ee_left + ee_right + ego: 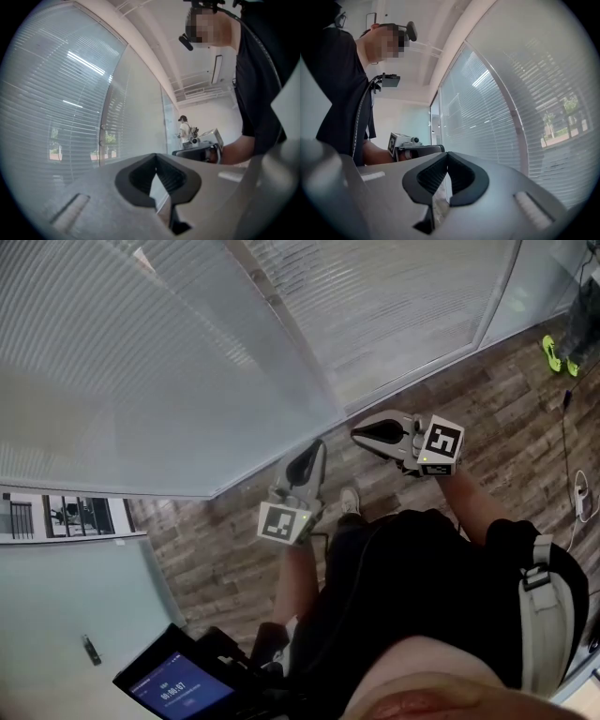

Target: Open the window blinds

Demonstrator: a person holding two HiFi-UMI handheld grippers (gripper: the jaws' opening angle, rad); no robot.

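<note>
head view: left tool (pixel 315 448) and right tool (pixel 361 433) are held out over the wooden floor (pixel 487 418), just short of the window blinds (pixel 141 362). the tools are near each other and neither touches the slats. no cord or wand is in sight, so my judgement is that this is the approach, with the control not yet found. count: two tools, two blind panels with a frame post (pixel 272 296) between them. a strip past a second post at the right may be a third, cannot tell.

left gripper view: left tool (pixel 156 161) has its jaws pressed together with nothing between them. the blinds fill the left side, slats lowered, greenery faint through them. the right tool shows beyond, well apart. one other person (pixel 186 131) stands far down the room.

right gripper view: right tool (pixel 447 159) also has its jaws pressed together and is empty. the blinds fill the right side, apart from the tips — likely kept closed until a control is reached.
</note>
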